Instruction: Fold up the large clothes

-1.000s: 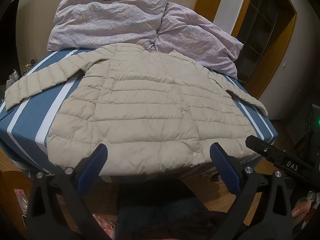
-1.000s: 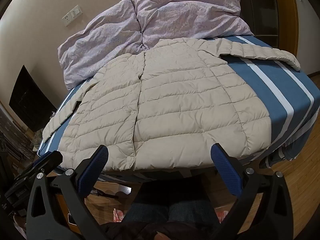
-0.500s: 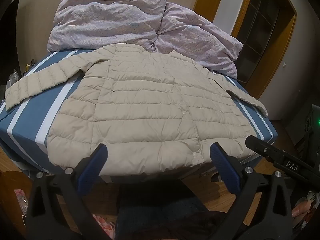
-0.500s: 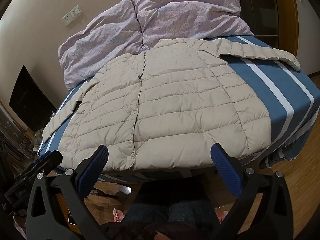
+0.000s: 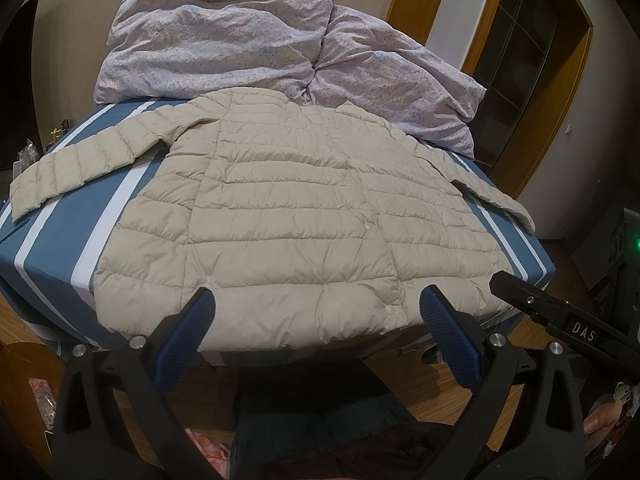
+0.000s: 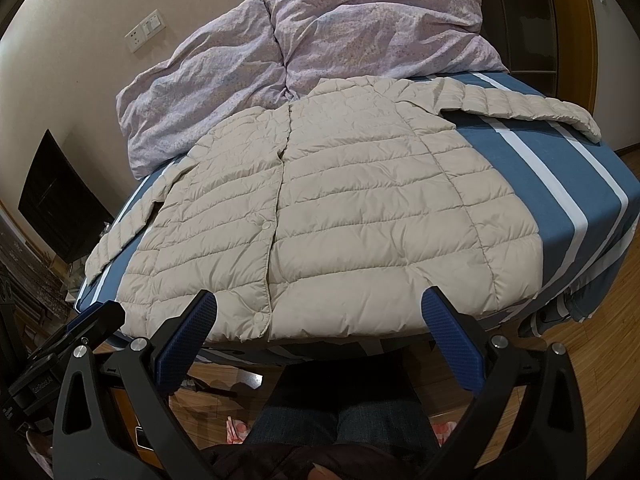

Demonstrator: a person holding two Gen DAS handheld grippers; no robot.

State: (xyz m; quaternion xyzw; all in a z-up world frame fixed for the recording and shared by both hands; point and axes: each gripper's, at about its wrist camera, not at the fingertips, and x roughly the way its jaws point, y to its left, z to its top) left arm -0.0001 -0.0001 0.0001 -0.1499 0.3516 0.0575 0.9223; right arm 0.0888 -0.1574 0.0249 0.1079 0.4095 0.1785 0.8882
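A beige quilted puffer jacket (image 5: 304,216) lies flat and face up on the bed, front snapped shut, both sleeves spread out to the sides. It also shows in the right wrist view (image 6: 340,208). My left gripper (image 5: 316,312) is open and empty, held just before the jacket's hem at the bed's near edge. My right gripper (image 6: 318,314) is open and empty too, also just short of the hem. The other gripper's black body shows at the right of the left wrist view (image 5: 560,320).
The bed has a blue sheet with white stripes (image 5: 60,240). A crumpled lilac duvet (image 5: 256,48) is piled at the head against the wall. Wood floor (image 6: 580,360) and the person's legs (image 6: 340,420) lie below the grippers. A doorway (image 5: 520,60) stands at back right.
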